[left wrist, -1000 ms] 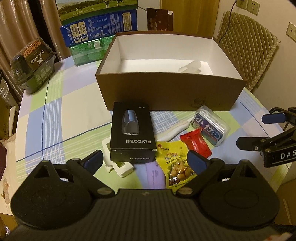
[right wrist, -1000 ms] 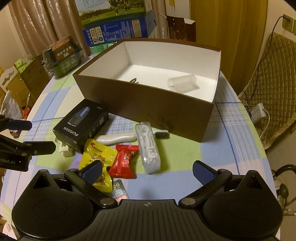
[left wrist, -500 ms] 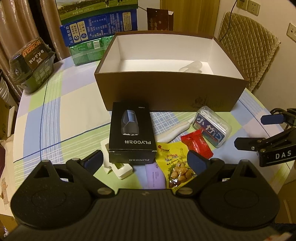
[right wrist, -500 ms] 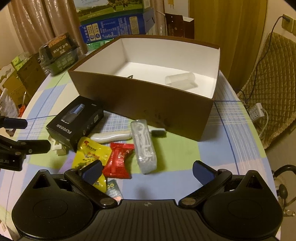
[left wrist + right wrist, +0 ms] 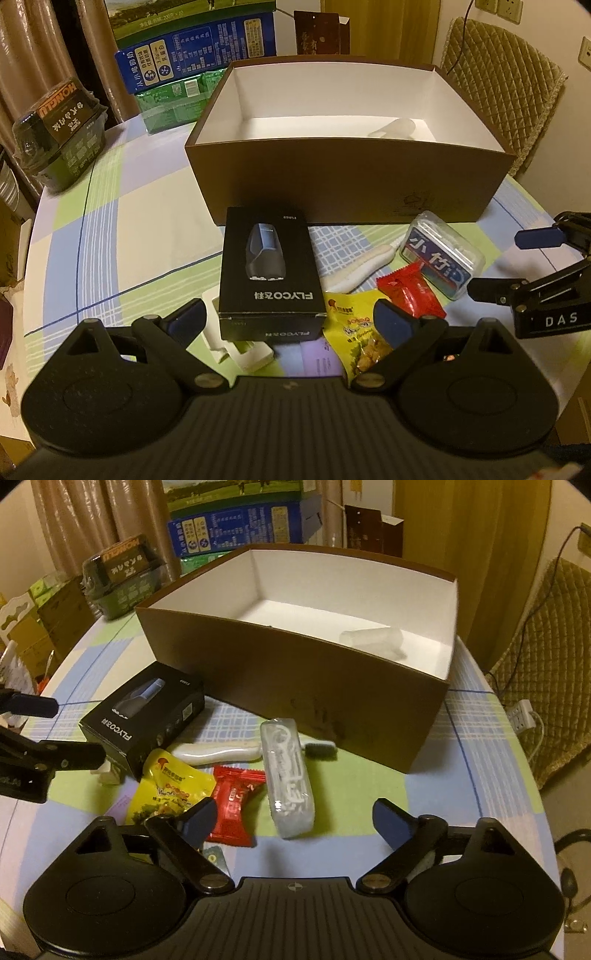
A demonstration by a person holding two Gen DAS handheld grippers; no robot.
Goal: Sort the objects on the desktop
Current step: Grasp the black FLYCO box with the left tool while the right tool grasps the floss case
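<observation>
A brown open box (image 5: pixel 347 192) (image 5: pixel 295 672) with a white inside holds a clear cylinder (image 5: pixel 371 638). In front of it lie a black FLYCO box (image 5: pixel 269 273) (image 5: pixel 144 716), a yellow snack pack (image 5: pixel 360 332) (image 5: pixel 170 786), a red candy (image 5: pixel 410 291) (image 5: pixel 234 808), a clear floss case (image 5: pixel 441 258) (image 5: pixel 290 775) and a white toothbrush (image 5: pixel 358 264) (image 5: pixel 221 753). My left gripper (image 5: pixel 288 321) is open, just short of the black box. My right gripper (image 5: pixel 293 816) is open over the floss case's near end; it also shows at the right of the left wrist view (image 5: pixel 517 266).
A white plastic insert (image 5: pixel 236 343) lies under the black box's near corner. A dark noodle pack (image 5: pixel 62 129), blue and green cartons (image 5: pixel 192 62) stand at the back left. A quilted chair (image 5: pixel 506 85) is at the right. The round table's edge (image 5: pixel 524 775) curves close on the right.
My right gripper has moved forward and lower toward the floss case and red candy. My left gripper has held nearly still. Both stay open.
</observation>
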